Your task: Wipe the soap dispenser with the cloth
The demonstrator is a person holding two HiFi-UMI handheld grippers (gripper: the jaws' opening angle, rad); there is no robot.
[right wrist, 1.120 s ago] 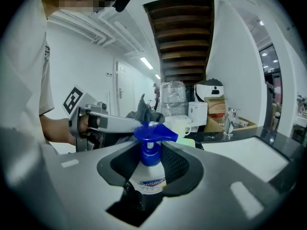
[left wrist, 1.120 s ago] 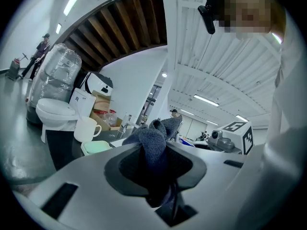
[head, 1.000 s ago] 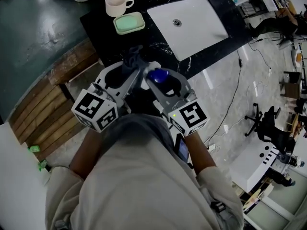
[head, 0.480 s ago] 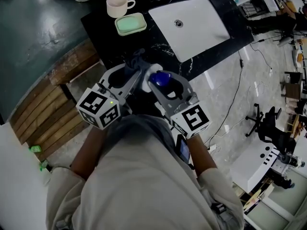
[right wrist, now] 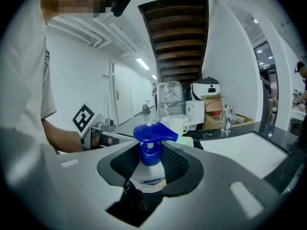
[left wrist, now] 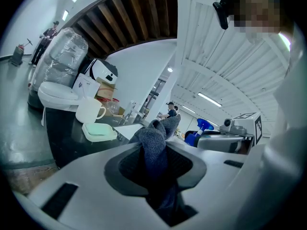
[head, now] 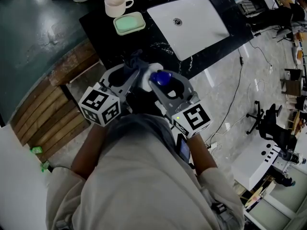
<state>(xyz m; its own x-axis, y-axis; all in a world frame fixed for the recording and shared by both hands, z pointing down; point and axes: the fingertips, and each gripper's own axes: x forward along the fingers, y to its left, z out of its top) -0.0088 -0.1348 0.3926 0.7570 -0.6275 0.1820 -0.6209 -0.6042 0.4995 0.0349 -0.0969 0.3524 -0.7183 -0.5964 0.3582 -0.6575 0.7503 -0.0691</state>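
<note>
Soap dispenser (right wrist: 149, 150) is held off the bench (head: 144, 40), near its front edge, with the blue pump upward and the right gripper (head: 163, 83) clamped on the bottle body. The left gripper (left wrist: 156, 174) pinches the grey cloth (left wrist: 154, 143) just beside it. Hold the bottle firmly, sweep the protruding cloth end around the body, and avoid pressing the pump.

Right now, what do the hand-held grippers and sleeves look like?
The left hand-held gripper and right hand-held gripper are light grey plastic with black-lined jaws. Each carries a white cube with black square markers. The shirt is beige, short-sleeved.
</note>
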